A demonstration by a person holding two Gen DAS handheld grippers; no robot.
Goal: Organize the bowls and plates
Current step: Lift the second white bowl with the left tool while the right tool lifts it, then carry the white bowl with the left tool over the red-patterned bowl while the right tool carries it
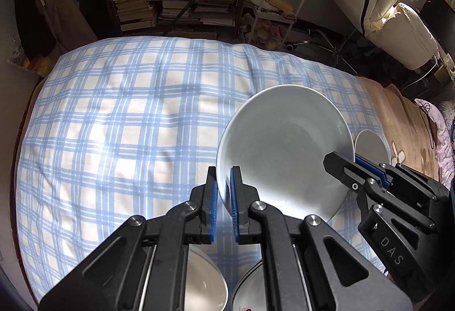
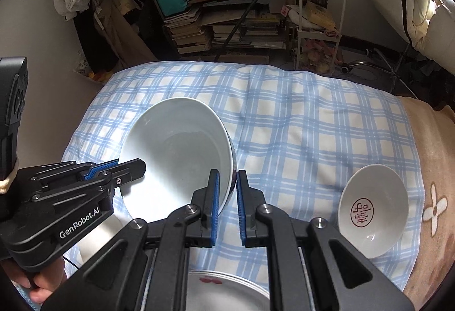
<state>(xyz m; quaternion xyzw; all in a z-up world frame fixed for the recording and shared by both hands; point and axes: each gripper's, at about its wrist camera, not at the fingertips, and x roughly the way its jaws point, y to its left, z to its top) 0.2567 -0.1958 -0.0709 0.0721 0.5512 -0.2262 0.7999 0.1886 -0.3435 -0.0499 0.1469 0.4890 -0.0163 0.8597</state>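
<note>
Tongs from both hands are clamped on one large white bowl (image 1: 284,151), each pair pinching an opposite side of its rim. The left tongs (image 1: 224,188) grip the rim edge nearest the left wrist camera, and the right tongs (image 2: 227,191) close over the wall on the other side, one blue pad inside and one outside. The bowl hangs tilted above the blue checked bedspread (image 1: 128,126), clear of the fabric as far as the views show.

Other dishes wait nearby: a small bowl with a red stamp (image 2: 372,208) lies on its side to the right, where the checked cloth meets a brown blanket (image 2: 432,169), and at least one more white dish (image 2: 224,291) sits just beneath the right tongs, with a plain bowl (image 1: 204,282) under the left.

The step in hand looks like carrying the large bowl to a stack or a resting place. Doing it well likely means moving both hands together so neither grip twists against the rim, since the glazed wall is smooth and could slide out of either pair. Levelling the bowl before lowering would help it seat flat, particularly on a soft bed where dishes tip easily. Releasing both sides together, only once the base is supported, seems the safest finish.
</note>
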